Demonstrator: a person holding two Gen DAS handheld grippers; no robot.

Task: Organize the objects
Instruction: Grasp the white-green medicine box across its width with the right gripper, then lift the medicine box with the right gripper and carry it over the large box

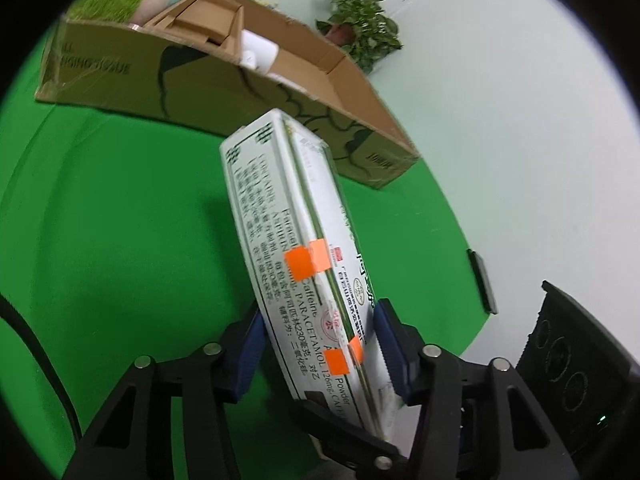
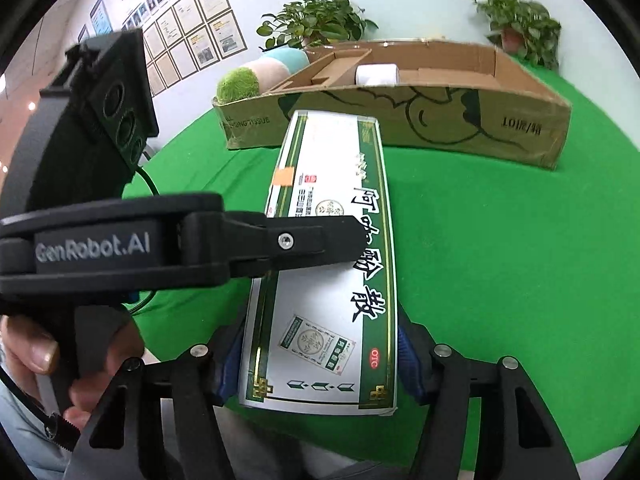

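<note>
A long white and green medicine box (image 1: 304, 264) with orange tape tabs hangs tilted over the green table (image 1: 120, 220). My left gripper (image 1: 320, 344) is shut on it, blue pads pressing its two broad faces near the near end. In the right wrist view the same medicine box (image 2: 332, 280) shows its printed top face, and my right gripper (image 2: 318, 360) is shut across its width at the near end. The left gripper's upper finger (image 2: 312, 240) lies on that top face; the lower one is hidden under the box.
An open cardboard carton (image 2: 400, 120) stands behind the box, holding a white roll (image 2: 376, 74) and cardboard inserts. A green and pastel plush (image 2: 256, 76) leans at its left end. Potted plants (image 2: 316, 24) line the wall. A hand (image 2: 36, 352) grips the left handle.
</note>
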